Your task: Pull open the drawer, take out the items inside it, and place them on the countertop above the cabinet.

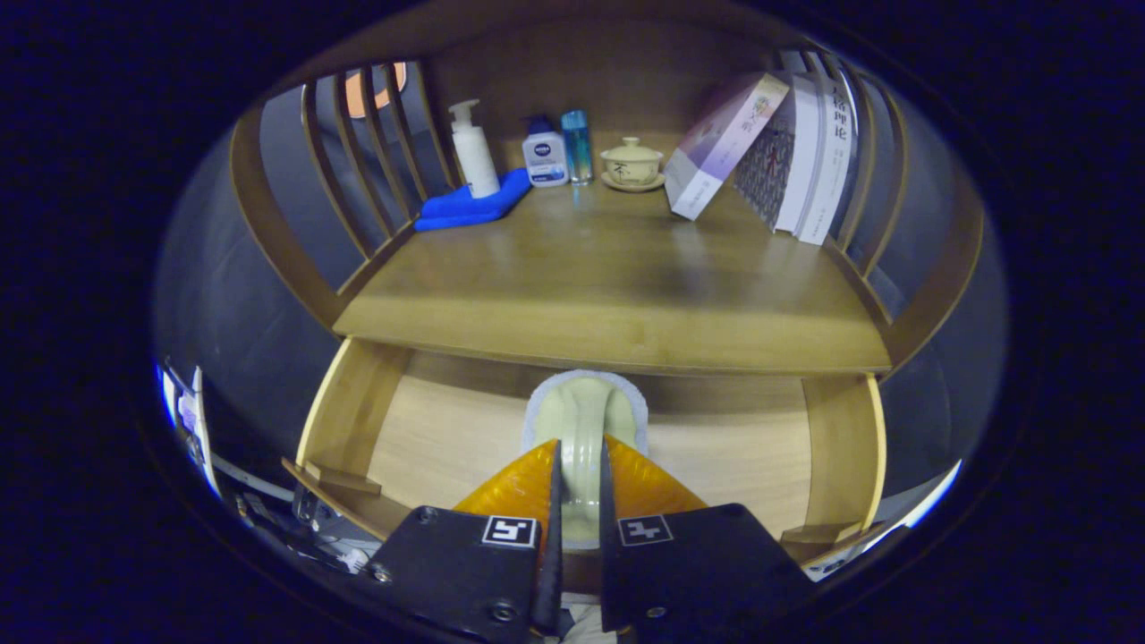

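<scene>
The gripper point(578, 461) clamps a pale green, white-edged brush-like item point(583, 413), apparently a scrubber, above the open wooden drawer point(429, 429); lift straight, then clear the wooden countertop point(617, 268) lip.

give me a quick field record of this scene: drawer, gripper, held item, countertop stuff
drawer: pulled open below the countertop
gripper: fingers closed on the brush handle, over the drawer
held item: pale brush with white bristle edge, between the fingers
countertop: blue cloth, white pump bottle, small lotion bottle, blue tube, lidded cup, leaning books
</scene>
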A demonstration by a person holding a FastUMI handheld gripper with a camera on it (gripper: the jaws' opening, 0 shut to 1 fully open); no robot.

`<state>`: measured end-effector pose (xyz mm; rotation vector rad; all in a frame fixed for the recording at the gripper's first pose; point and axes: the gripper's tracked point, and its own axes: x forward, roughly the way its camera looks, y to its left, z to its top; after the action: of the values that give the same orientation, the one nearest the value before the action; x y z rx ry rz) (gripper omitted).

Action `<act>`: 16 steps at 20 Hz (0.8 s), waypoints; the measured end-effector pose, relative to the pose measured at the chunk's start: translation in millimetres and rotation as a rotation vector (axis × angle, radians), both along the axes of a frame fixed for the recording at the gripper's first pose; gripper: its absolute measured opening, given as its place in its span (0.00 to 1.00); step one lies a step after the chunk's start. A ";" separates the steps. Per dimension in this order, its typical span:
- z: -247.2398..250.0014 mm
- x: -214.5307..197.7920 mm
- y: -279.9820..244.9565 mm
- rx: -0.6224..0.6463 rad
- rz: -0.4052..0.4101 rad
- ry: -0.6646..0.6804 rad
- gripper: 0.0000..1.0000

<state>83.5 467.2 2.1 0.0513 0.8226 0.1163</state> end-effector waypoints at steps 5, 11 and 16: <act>28.7 3.4 -2.2 0.007 0.004 -0.044 0.20; 66.0 32.7 -11.6 -0.009 -0.029 -0.117 0.20; 76.8 71.4 -11.1 -0.044 -0.043 -0.134 0.20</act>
<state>154.9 456.0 78.9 0.0198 0.6894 0.0602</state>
